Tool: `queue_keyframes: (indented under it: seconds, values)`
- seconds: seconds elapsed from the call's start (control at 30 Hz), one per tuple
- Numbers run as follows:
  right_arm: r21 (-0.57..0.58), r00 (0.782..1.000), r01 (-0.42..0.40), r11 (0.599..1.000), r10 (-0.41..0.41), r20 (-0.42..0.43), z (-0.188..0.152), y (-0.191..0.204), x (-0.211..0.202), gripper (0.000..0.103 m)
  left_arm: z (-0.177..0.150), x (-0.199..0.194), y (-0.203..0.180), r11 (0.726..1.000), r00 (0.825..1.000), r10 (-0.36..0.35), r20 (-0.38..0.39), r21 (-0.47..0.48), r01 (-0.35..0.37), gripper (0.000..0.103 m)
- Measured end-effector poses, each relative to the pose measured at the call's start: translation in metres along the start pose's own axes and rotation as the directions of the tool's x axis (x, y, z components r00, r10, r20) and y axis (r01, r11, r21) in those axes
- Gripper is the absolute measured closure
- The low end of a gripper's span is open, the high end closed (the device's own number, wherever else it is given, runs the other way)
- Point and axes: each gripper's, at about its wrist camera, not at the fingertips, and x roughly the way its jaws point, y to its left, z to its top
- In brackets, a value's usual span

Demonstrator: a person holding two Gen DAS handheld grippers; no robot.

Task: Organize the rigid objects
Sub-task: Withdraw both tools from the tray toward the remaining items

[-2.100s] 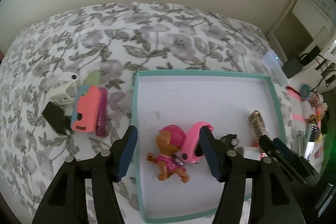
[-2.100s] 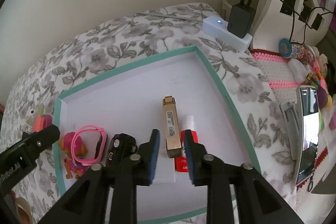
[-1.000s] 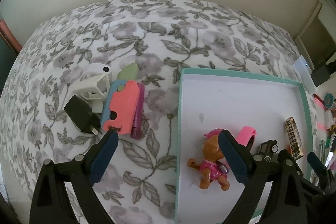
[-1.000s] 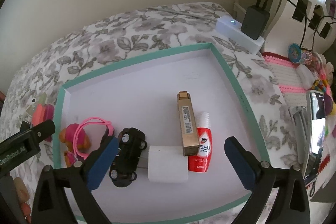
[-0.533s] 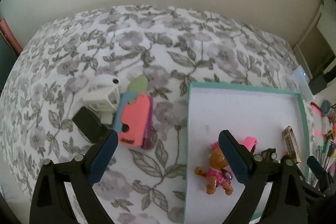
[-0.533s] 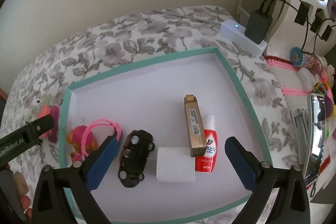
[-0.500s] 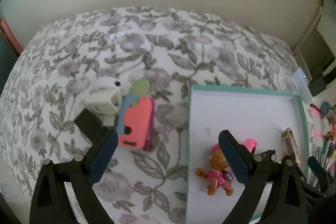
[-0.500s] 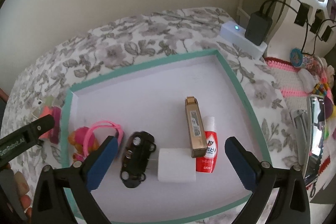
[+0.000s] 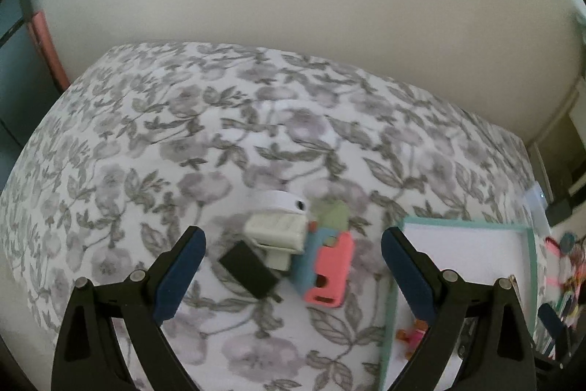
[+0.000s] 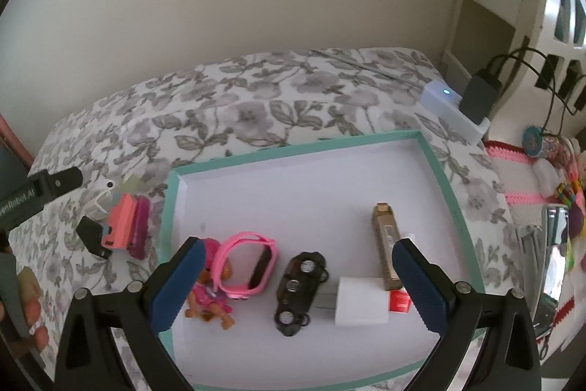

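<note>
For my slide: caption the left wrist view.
Open left gripper hovers above black charger and coral case on floral bedspread.

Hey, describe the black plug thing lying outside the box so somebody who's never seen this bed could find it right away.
Start at the teal-rimmed white tray on the floral bedspread and look just past its left edge, to a small huddle of objects. The black charger lies at the huddle's near-left corner, touching a white adapter. It is the only black piece; its neighbours are white, coral, blue and magenta.

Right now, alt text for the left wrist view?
Open left tongs hover over a cluster on the floral bedspread: black charger block, white plastic adapter, coral-pink phone case. The teal-rimmed white tray sits at right.
</note>
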Motion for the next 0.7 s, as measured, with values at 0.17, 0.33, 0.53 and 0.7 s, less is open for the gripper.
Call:
queue_keyframes:
  seconds: [0.17,0.33,0.53,0.7]
  values:
    - [-0.023,1.0,-0.024,0.999,0.024,0.001,0.006,0.018,-0.001,0.0,0.005,0.003,0.02,1.0,1.0,0.005,-0.016,-0.023,-0.006,0.006]
    - [-0.037,0.998,-0.062,0.997,0.062,-0.004,0.014,0.036,0.002,0.0,0.009,0.011,0.039,0.999,0.999,0.016,-0.043,-0.046,-0.018,0.006]
    - [-0.056,0.993,-0.116,0.992,0.115,-0.024,0.024,0.068,0.013,0.0,0.01,0.029,0.06,0.996,0.995,0.017,-0.095,-0.082,-0.025,0.006]
    - [-0.088,0.987,-0.152,0.984,0.148,-0.057,0.028,0.101,0.029,0.0,0.009,0.046,0.078,0.991,0.99,0.027,-0.138,-0.126,-0.045,0.006]
